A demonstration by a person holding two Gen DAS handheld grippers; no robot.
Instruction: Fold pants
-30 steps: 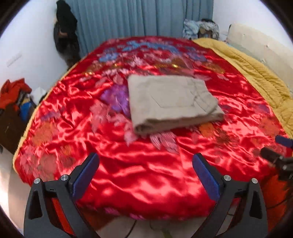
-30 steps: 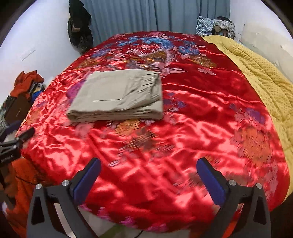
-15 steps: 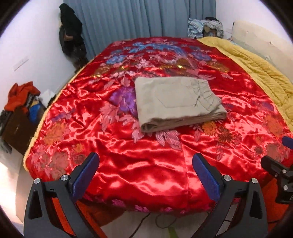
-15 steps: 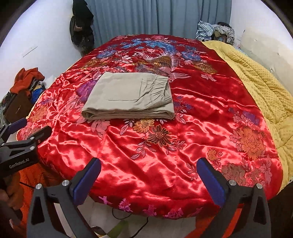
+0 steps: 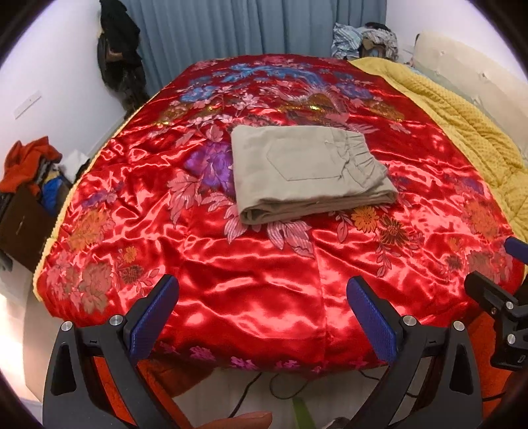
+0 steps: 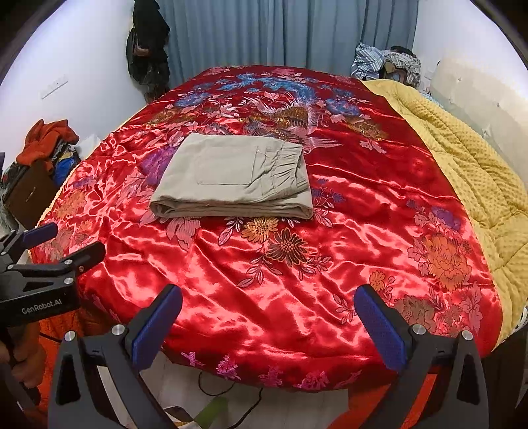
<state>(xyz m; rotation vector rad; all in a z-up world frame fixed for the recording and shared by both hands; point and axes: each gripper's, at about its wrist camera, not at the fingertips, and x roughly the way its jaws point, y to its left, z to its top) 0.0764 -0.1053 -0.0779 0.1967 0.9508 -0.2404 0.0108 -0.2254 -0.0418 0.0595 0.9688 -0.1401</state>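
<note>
Pulling back from the bed (image 5: 231, 297) since a second ago, both views now taking in the near edge of the red floral satin cover (image 6: 297, 297) and the floor below it. Lying folded into a flat rectangle on that cover, around 12 o'clock from both cameras and well apart from either tool: beige pants (image 5: 307, 171), elastic waistband bunching toward 3 o'clock, back pocket facing up, folded edge nearest the cameras. Running along the bed's 3 o'clock side: a yellow quilt (image 6: 478, 171). Hanging beyond the bed at 12 o'clock: grey-blue curtains (image 5: 247, 29). Piling up at 9 o'clock by the wall: orange clothes (image 6: 46, 138). Hovering off the near edge, touching nothing: left gripper (image 5: 262, 307), blue-padded fingers (image 5: 153, 316) spreading wide and holding nothing. Hovering likewise: right gripper (image 6: 269, 312), fingers (image 6: 379, 326) spreading wide, holding nothing.
</note>
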